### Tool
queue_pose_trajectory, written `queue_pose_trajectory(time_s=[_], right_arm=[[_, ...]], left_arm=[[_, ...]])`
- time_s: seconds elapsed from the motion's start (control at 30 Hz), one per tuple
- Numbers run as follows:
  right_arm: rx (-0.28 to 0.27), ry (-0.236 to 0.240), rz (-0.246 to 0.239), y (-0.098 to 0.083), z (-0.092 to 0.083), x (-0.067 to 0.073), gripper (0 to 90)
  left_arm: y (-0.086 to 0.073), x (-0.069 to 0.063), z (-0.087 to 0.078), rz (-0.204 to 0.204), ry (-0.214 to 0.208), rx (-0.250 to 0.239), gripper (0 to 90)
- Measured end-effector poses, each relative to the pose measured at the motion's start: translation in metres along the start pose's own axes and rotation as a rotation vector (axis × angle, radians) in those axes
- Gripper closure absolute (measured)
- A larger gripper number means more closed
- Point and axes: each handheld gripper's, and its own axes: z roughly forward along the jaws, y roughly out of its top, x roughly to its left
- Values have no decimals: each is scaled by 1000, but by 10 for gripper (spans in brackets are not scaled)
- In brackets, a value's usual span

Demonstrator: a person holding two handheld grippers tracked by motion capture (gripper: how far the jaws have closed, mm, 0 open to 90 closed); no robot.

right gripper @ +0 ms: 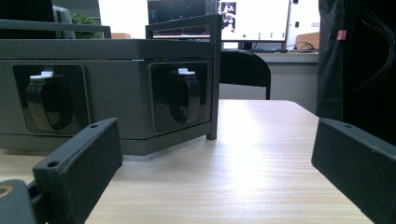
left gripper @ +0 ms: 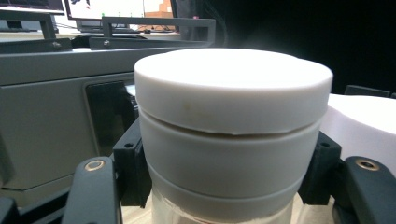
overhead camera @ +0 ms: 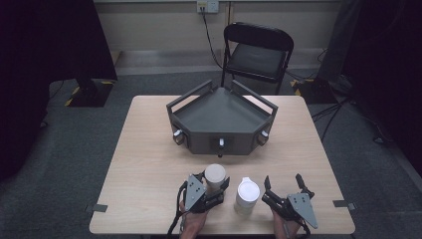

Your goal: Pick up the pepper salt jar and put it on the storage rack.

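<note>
White plastic capped the squat round jar (left gripper: 233,135) that the left gripper (overhead camera: 211,186) held: in the left gripper view its two black jaws pressed against opposite sides of the jar just beneath the thick, flat screw lid, with the clear lower body of the jar showing below the pads. In the high view this jar stood at the near middle of the pale wooden table (overhead camera: 144,149), its top looking beige from above, and the person's left hand (overhead camera: 191,224) came in from the bottom edge behind the gripper.

Just beside it to the right stood a second white-lidded jar (overhead camera: 247,194), upright and apart from both grippers. The right gripper (overhead camera: 284,183) lay near that jar's right side with its jaws spread wide and nothing between them; the right gripper view looked across bare tabletop between the two black jaws. The grey three-cornered plate on its top pointed toward the table's near edge.

Farther back on the table sat a dark grey metal tray (overhead camera: 199,132) with angled walls, raised rails and three recessed latches on its front faces, well apart from the jars. A black folding chair (overhead camera: 259,55) stood on the grey carpet beyond the table.
</note>
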Motion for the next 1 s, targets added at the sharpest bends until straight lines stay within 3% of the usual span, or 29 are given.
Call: queue_pose_trajectory(time_s=[0.27,0.37,0.5,1.0], right_arm=[[0,0,0,0,0,0,6],[0,0,0,0,0,0,6],[0,1,0,0,0,0,6],[0,2,0,0,0,0,6]], left_arm=[[7,8,-1,8,-13,-4,351],[11,13,-1,-6,-25,-6,351],[18,11,0,19,-14,3,351],[42,21,7,23,-24,-7,351]])
